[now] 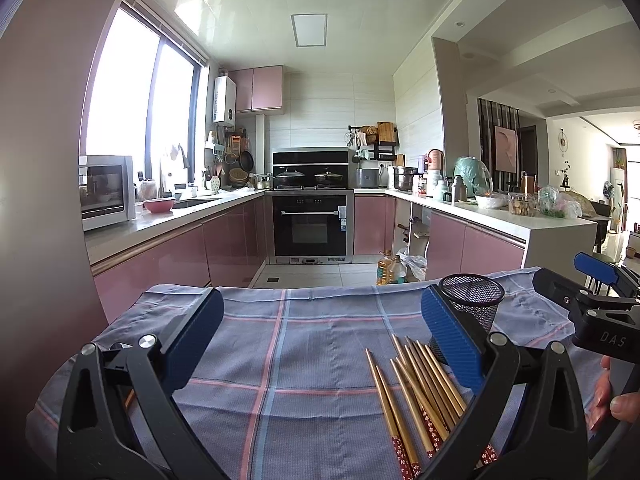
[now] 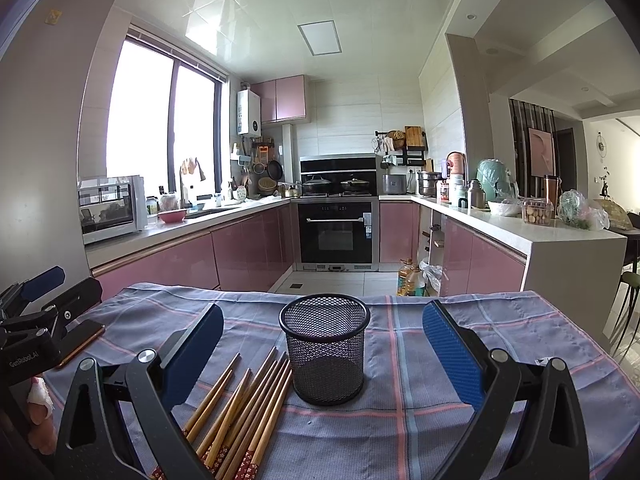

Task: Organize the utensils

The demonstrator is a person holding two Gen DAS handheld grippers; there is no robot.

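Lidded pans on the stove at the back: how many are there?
2. The left dark lidded pan and the right dark lidded pan sit side by side on the steel stove. None appears hidden.

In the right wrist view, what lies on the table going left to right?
Left gripper at the edge → phone → chopsticks → mesh holder → bare checked cloth. The right gripper has open jaws either side of the holder, not touching it.
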